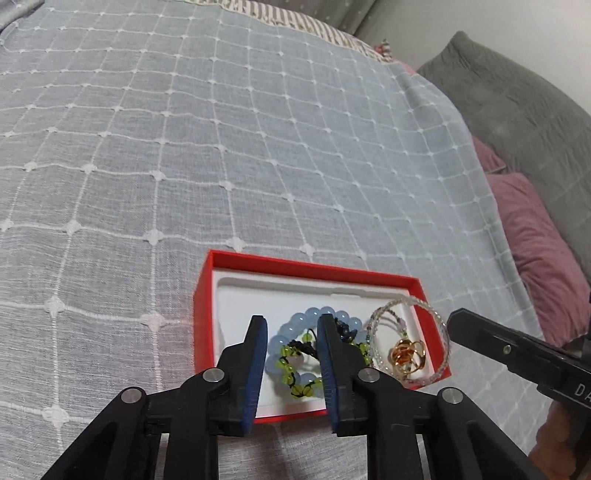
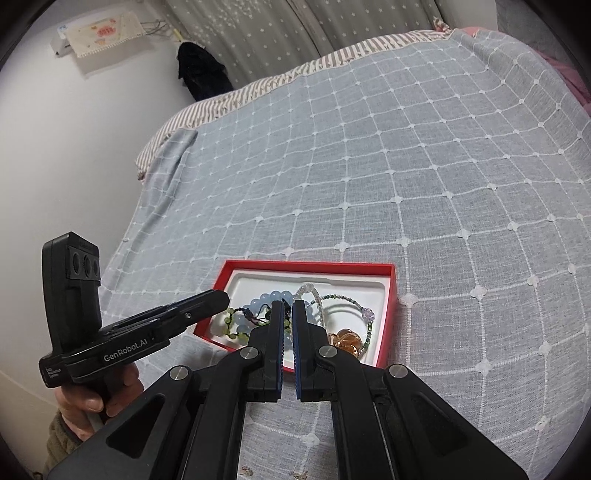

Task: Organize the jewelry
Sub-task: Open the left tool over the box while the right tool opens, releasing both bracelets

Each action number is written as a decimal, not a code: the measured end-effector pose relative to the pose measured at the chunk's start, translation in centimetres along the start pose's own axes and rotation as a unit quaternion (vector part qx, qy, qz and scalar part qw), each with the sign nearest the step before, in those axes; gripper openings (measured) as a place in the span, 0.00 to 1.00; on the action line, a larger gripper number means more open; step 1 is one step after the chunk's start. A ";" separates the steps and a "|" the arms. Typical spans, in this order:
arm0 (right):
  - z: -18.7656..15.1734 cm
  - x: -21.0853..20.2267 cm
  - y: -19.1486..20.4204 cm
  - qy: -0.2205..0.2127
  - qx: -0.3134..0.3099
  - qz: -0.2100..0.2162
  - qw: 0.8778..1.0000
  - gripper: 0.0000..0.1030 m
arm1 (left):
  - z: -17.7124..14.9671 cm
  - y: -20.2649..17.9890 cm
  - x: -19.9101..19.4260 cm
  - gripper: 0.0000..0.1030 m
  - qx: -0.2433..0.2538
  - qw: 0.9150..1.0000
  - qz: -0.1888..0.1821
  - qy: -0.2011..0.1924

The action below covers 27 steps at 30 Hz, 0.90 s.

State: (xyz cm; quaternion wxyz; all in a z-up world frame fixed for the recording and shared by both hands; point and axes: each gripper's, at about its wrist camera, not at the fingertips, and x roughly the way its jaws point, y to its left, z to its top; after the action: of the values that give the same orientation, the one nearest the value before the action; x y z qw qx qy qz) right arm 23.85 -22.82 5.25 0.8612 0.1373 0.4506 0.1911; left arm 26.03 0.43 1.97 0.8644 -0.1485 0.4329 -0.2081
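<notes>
A red box [image 1: 295, 265] with a white liner lies on the bed; it also shows in the right wrist view [image 2: 388, 295]. Inside it lie a pale blue bead bracelet [image 1: 295, 323], a green bead and black cord bracelet [image 1: 291, 369], a thin clear bead bangle [image 1: 424, 306] and a gold flower charm [image 1: 406, 354]. My left gripper [image 1: 293, 325] is open and empty, hovering over the box with the blue bracelet between its fingers. My right gripper [image 2: 289, 308] is nearly closed with a narrow gap, empty, above the box's near side.
The bed is covered with a grey-blue checked blanket [image 1: 221, 147]. Grey and pink pillows [image 1: 535, 236] lie to the right. A white wall and curtains [image 2: 277, 33] stand behind the bed. The left gripper's body [image 2: 122, 332] is beside the box.
</notes>
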 end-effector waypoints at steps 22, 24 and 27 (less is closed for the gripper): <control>-3.3 -3.4 0.2 0.009 0.010 -0.008 1.000 0.05 | -3.2 -1.7 -5.4 0.23 0.012 0.999 0.045 -0.013; -4.0 -4.0 0.3 0.013 0.007 -0.009 1.000 0.05 | -4.5 -1.6 -5.7 0.26 0.012 0.999 0.046 -0.002; -4.9 -4.9 0.8 0.010 0.006 -0.005 1.000 0.05 | -6.4 -1.3 -6.0 0.28 0.015 0.998 0.063 0.011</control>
State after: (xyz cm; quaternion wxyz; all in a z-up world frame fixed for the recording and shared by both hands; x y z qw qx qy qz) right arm 17.05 -23.98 6.43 0.8565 0.1382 0.4615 0.1850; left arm 17.29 1.71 2.92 0.8732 -0.1060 0.4477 -0.1611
